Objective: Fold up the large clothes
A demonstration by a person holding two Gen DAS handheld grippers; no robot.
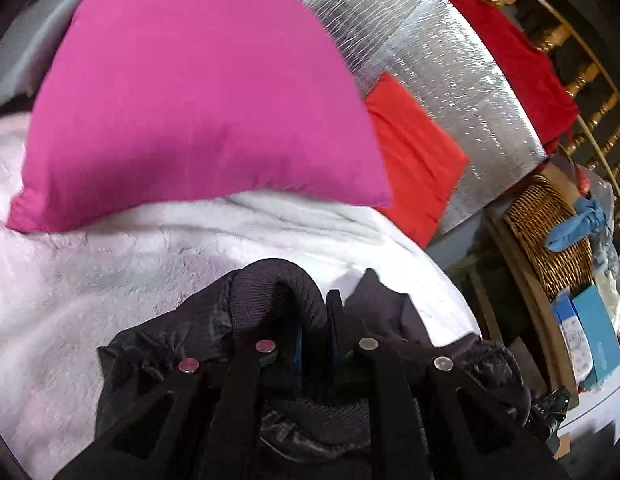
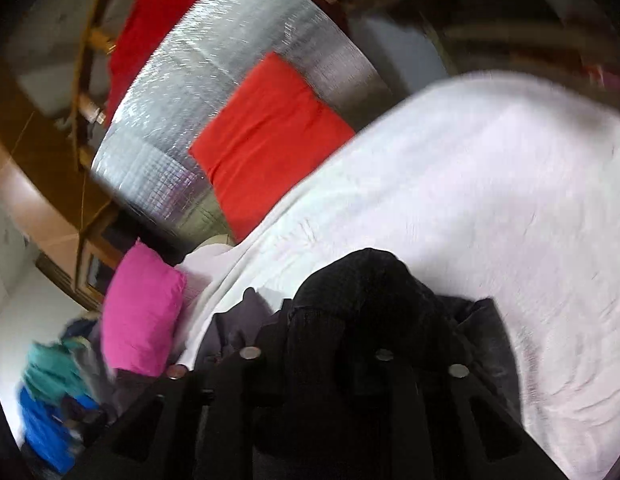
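Nearest the lens in both wrist views is a dark jacket (image 1: 182,344), bunched up against the tool arms on a bed covered by a white fleecy blanket (image 1: 90,280). The left tool (image 1: 334,320) is clenched, its two fingers pressed together on a fold of the jacket beside a ribbed knit cuff (image 1: 278,280) that arches just left of them. The right tool (image 2: 350,320) has a second ribbed cuff (image 2: 362,280) of the same jacket between its fingers; the dark cloth hides the fingertips, so whether the pads press on it cannot be told.

Beyond the jacket, going from large to small: the blanket spreads over most of the bed; a silver quilted foil sheet (image 1: 450,80) stands at the far side; a big pink pillow (image 1: 190,92) lies on the blanket; a dark red cloth (image 1: 522,64) hangs over the foil's top edge before a golden metal frame (image 1: 590,76); an orange-red cushion (image 1: 418,160) leans against the foil just beside the pillow; a wicker basket (image 1: 550,236) sits off the bed with a blue glove (image 1: 582,224) on it.
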